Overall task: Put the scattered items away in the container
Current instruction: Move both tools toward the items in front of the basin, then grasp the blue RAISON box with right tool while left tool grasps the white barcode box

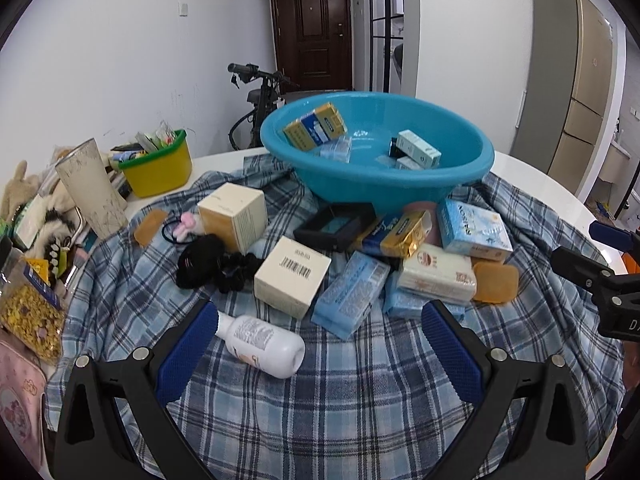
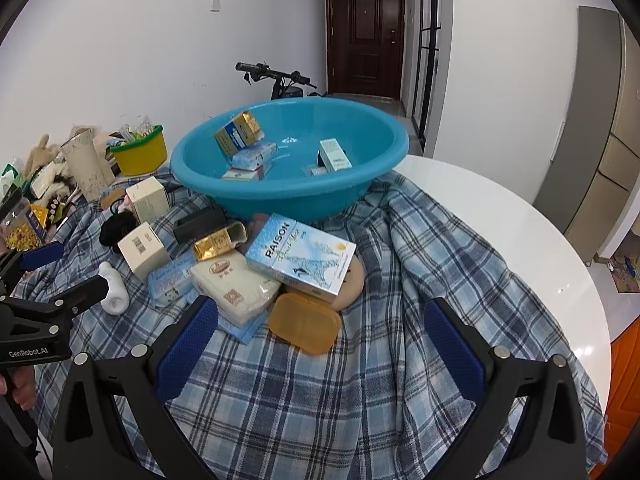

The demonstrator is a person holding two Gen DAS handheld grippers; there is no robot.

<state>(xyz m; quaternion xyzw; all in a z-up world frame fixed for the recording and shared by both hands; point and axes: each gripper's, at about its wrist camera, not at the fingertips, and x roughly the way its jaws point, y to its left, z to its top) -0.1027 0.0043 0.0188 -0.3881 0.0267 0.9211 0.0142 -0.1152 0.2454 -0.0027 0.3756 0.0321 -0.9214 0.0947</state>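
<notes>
Basin point(image 1: 376, 184) sits at the cloth's point(image 1: 360, 400) far edge, boxes inside. Your left gripper point(image 1: 320, 320) is spread wide, bottle point(image 1: 264, 344) just beside its left finger. Right gripper point(image 2: 320, 320) gapes empty near the soap case point(image 2: 304, 328); only its view shows RAISON box point(image 2: 300, 256) lettering upright.

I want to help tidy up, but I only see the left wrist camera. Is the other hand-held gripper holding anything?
Observer: No. The right hand-held gripper is open and empty over the plaid cloth.
Operator: What's nearest to it?
Observer: An orange soap case, just ahead, in front of a round tan thing that your view hides.
Operator: Is anything hiding in the blue basin?
Observer: Yes. A white packet lies low behind the near wall of the blue basin.
</notes>
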